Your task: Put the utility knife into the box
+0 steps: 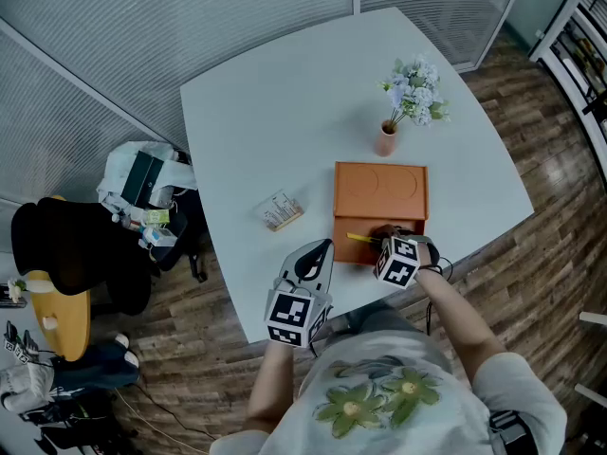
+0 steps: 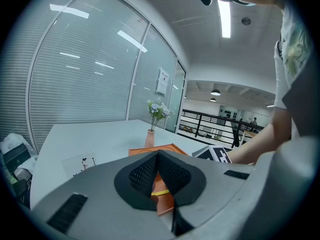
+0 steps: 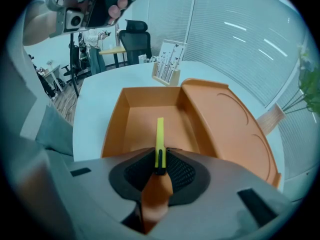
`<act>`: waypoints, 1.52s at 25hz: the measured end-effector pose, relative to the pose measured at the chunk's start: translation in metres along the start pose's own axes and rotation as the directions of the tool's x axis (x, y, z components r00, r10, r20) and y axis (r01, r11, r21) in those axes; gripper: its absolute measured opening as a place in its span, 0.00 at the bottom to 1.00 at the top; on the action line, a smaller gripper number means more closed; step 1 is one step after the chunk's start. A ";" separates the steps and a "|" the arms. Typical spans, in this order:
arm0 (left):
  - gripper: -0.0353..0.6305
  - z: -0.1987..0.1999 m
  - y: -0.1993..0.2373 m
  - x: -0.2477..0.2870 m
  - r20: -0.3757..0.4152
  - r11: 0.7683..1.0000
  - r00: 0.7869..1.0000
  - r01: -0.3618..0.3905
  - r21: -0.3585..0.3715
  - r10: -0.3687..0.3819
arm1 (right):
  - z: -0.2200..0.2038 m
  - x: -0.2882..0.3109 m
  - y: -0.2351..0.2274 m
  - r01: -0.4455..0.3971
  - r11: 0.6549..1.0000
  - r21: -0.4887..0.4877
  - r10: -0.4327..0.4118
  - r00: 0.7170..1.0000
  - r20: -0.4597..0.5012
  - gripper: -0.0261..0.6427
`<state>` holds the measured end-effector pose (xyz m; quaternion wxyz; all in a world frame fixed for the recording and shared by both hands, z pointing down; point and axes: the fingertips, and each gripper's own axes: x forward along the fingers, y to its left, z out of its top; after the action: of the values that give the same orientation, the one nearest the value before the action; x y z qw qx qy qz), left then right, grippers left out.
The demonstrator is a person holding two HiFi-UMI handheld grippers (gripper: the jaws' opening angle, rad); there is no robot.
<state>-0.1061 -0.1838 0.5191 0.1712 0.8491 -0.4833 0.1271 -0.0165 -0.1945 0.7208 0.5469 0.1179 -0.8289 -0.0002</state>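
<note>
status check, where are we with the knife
Left gripper shut, empty, off to the side of the box. Right gripper shut on utility knife, held over the open box. Nothing inside in the way.

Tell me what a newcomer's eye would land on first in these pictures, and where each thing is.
The open orange box near the front edge of the white table stands out first. The right gripper is shut on a yellow utility knife, held over the box's tray. Beyond the box stands a vase of pale flowers.
</note>
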 end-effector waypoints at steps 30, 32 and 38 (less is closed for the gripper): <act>0.04 0.021 -0.027 -0.031 0.065 0.996 0.996 -0.063 0.055 0.060 | 0.093 -0.213 -0.006 0.093 0.913 0.397 -0.325 0.755 0.570 0.05; 0.05 0.020 -0.029 -0.034 0.064 0.996 0.996 -0.070 0.053 0.067 | 0.095 -0.220 -0.003 0.077 0.907 0.413 -0.333 0.732 0.594 0.05; 0.04 0.019 -0.034 -0.039 0.067 0.997 0.996 -0.065 0.046 0.062 | 0.096 -0.228 0.005 0.070 0.907 0.414 -0.334 0.718 0.610 0.04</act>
<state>-0.0950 -0.1451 0.4809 0.1305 0.8410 -0.5121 0.1159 -0.0192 -0.1576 0.4762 0.1778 0.3000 -0.9359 0.0491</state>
